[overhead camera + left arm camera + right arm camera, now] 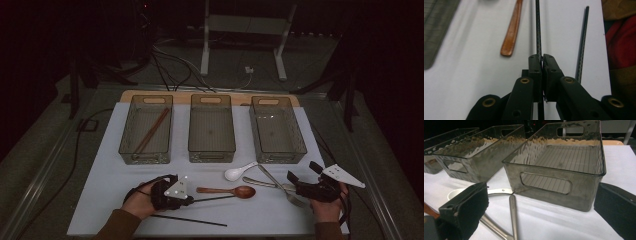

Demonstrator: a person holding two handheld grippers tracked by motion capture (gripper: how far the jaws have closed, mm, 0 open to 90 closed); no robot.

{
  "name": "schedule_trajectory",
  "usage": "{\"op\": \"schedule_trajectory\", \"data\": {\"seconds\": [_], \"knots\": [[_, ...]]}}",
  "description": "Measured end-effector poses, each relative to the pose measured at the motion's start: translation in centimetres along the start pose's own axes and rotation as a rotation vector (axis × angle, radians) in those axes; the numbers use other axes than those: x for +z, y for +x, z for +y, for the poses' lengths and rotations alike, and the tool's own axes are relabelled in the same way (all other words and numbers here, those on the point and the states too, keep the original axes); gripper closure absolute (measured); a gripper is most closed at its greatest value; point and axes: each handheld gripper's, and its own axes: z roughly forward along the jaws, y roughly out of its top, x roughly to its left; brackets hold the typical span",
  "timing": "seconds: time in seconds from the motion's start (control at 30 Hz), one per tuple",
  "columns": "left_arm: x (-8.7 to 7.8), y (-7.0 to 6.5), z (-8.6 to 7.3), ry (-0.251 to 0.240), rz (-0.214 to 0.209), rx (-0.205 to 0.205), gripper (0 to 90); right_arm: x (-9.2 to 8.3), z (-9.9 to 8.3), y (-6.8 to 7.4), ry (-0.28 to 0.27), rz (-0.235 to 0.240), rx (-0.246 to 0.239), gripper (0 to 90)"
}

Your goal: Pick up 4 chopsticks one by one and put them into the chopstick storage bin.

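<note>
While right tongs (304, 170) gape, left tongs (542, 59) pinch a black chopstick (538, 27).

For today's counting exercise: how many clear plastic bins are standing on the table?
3, in a row across the far side of the table: the left bin with wooden chopsticks inside, the middle bin, and the right bin. Nothing appears to hide another.

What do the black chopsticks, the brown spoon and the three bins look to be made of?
Black chopsticks: probably carbon fibre or a woven composite, given the fine cross-hatch; the left hand-held gripper clamps one. Brown spoon: looks like wood, reddish-brown with a soft sheen, possibly lacquered. Bins: smoky translucent plastic with a rippled, glossy wall; the ribbed floor shows through.
</note>
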Motion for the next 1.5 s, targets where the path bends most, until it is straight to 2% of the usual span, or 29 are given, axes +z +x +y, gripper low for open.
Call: {"op": "schedule_trajectory", "data": {"seconds": [0.33,0.63,0.93,1.23,1.5], "knots": [[-3.0,1.5,-0.1,-0.062,0.067,-0.061,87.8,0.0,0.0,0.0,-0.001,-0.001,0.0,0.0],[-5.6,3.3,0.0,-0.087,0.121,-0.108,87.8,0.0,0.0,0.0,-0.001,-0.002,0.002,0.0],[-7.2,5.3,0.1,-0.085,0.169,-0.182,87.7,0.0,0.0,0.0,-0.002,-0.002,0.002,0.0],[-8.7,7.2,0.3,-0.065,0.237,-0.259,87.7,0.0,0.0,0.0,-0.001,-0.003,0.0,0.0],[-10.2,9.3,-0.1,-0.07,0.309,-0.35,87.7,0.0,0.0,0.0,-0.001,-0.004,0.002,0.0]]}}
